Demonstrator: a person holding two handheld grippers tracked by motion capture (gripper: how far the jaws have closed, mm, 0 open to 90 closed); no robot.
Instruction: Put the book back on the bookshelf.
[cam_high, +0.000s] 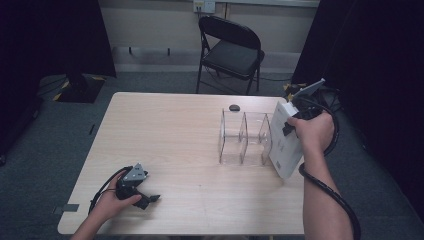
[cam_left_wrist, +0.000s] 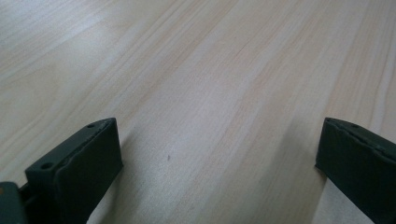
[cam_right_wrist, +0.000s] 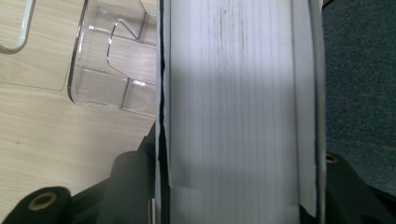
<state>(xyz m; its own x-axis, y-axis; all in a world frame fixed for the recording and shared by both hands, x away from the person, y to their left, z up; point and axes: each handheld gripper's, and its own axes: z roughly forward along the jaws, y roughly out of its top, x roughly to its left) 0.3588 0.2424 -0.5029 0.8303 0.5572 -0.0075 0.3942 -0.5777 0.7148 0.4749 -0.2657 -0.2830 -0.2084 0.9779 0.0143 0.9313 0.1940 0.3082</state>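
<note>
From above, a pale wooden worktop (cam_high: 170, 135) stands on grey carpet, with a black folding chair (cam_high: 231, 50) beyond it. The right gripper (cam_high: 290, 125) has its jaws clamped on a white book (cam_high: 283, 145), tilted just right of a clear rack (cam_high: 244, 139) whose slots hold nothing. The left gripper (cam_high: 145, 199) rests on the worktop, well apart. Along the left gripper's jaws, which stand wide, bare wood (cam_left_wrist: 210, 93) lies between them. Along the right gripper's jaws, the book's page edges (cam_right_wrist: 233, 107) sit between them, the rack (cam_right_wrist: 112, 60) to their left.
</note>
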